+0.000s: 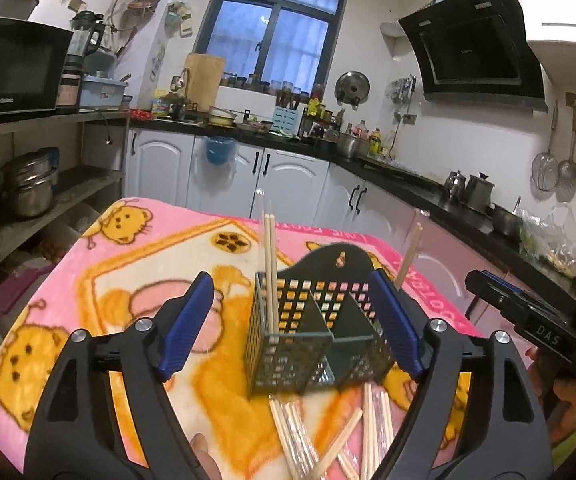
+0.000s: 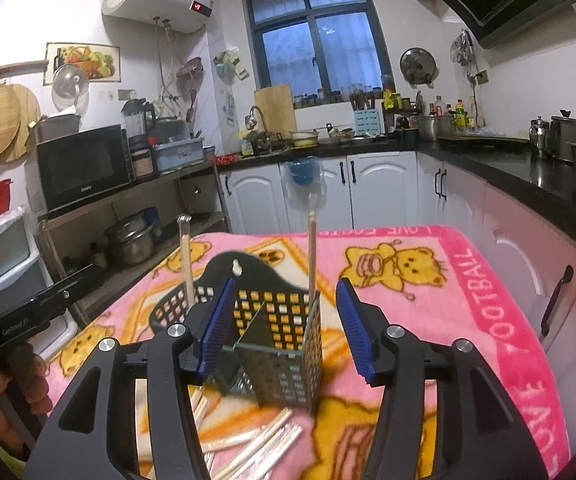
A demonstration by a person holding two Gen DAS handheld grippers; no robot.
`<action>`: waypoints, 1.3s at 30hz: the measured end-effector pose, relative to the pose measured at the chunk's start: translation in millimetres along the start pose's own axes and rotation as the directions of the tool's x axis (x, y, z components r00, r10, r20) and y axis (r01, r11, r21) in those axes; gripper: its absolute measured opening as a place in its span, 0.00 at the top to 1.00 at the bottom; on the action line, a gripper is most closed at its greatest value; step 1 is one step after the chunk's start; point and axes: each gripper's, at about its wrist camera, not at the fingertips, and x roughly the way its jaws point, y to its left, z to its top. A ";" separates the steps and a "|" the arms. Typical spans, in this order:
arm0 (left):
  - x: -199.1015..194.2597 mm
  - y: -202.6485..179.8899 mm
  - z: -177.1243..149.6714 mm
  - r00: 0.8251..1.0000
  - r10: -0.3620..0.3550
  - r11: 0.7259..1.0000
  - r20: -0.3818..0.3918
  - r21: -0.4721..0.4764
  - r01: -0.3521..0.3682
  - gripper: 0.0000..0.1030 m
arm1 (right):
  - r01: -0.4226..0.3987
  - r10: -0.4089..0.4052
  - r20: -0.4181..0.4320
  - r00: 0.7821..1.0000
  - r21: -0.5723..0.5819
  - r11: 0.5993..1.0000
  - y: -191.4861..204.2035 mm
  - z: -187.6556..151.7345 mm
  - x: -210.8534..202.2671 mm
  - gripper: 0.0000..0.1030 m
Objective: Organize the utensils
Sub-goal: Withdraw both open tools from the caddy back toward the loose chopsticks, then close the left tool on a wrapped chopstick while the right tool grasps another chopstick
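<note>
A dark perforated utensil holder (image 1: 311, 332) with compartments stands on the pink cartoon blanket (image 1: 128, 248); it also shows in the right wrist view (image 2: 276, 340). A wrapped chopstick pair (image 1: 270, 268) stands in its left compartment and another (image 1: 407, 258) at its far right. In the right wrist view these stand at the left (image 2: 186, 264) and right (image 2: 311, 256). Several wrapped chopsticks (image 1: 327, 436) lie in front of the holder, also in the right wrist view (image 2: 248, 440). My left gripper (image 1: 288, 320) is open around the holder. My right gripper (image 2: 284, 328) is open and empty, also straddling it.
The blanket (image 2: 487, 280) covers a small table. White cabinets (image 1: 288, 176) and a black counter (image 2: 527, 168) run behind and to the right. A metal shelf with a microwave (image 2: 84, 168) and pots stands to the left. The right gripper's body (image 1: 535, 320) shows at the right edge.
</note>
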 end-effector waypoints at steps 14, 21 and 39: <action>1.8 -5.9 -35.9 0.991 -0.020 0.999 -0.129 0.022 0.023 0.27 | -0.017 0.016 -0.082 0.996 -0.006 1.000 4.7 -28.0 -10.5 0.51; 13.7 -22.0 -57.1 0.975 -0.027 0.994 -0.222 0.093 0.049 0.27 | -0.021 0.023 -0.128 0.991 0.013 1.000 -2.4 -40.4 -9.0 0.51; 66.8 -47.6 -94.1 0.875 -0.037 0.965 -0.483 0.209 0.157 0.53 | -0.032 0.053 -0.348 0.936 0.066 0.997 -21.8 -73.5 27.2 0.66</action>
